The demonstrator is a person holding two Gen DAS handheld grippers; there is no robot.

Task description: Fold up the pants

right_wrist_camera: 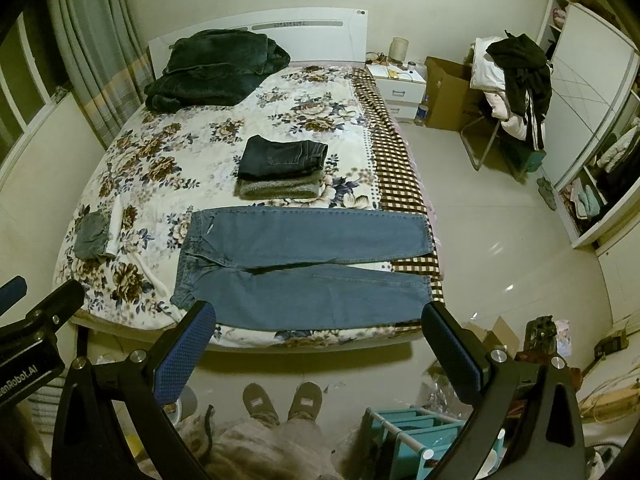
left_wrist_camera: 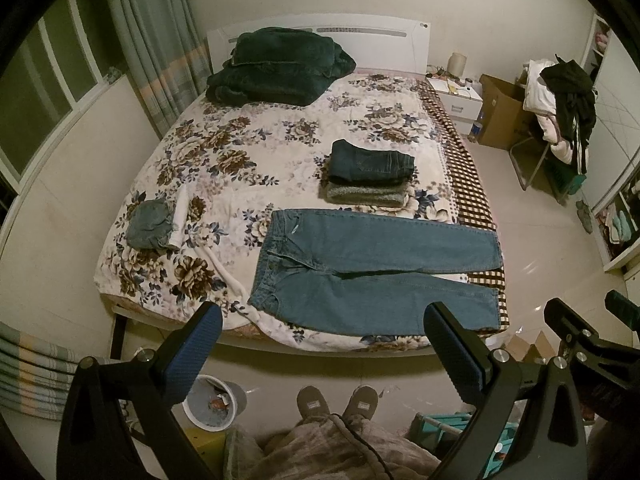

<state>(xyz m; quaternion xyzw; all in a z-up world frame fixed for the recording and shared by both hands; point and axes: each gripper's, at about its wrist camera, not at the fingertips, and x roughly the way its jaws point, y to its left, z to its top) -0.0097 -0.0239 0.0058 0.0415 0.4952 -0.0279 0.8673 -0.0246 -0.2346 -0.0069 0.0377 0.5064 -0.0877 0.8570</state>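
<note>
Blue jeans (left_wrist_camera: 372, 268) lie flat and unfolded across the near end of the bed (left_wrist_camera: 256, 152), waistband left, both legs spread to the right; they also show in the right wrist view (right_wrist_camera: 308, 264). My left gripper (left_wrist_camera: 322, 318) is open and empty, held above the floor just short of the bed's near edge. My right gripper (right_wrist_camera: 318, 316) is open and empty, also just short of that edge. Each gripper's side shows in the other's view.
A stack of folded dark jeans and grey cloth (left_wrist_camera: 370, 174) sits mid-bed. A small bundled garment (left_wrist_camera: 152, 224) lies at the left. A dark blanket (left_wrist_camera: 276, 66) is at the headboard. A white bin (left_wrist_camera: 212, 404), a teal rack (right_wrist_camera: 416, 436) and my slippered feet (right_wrist_camera: 282, 400) are on the floor.
</note>
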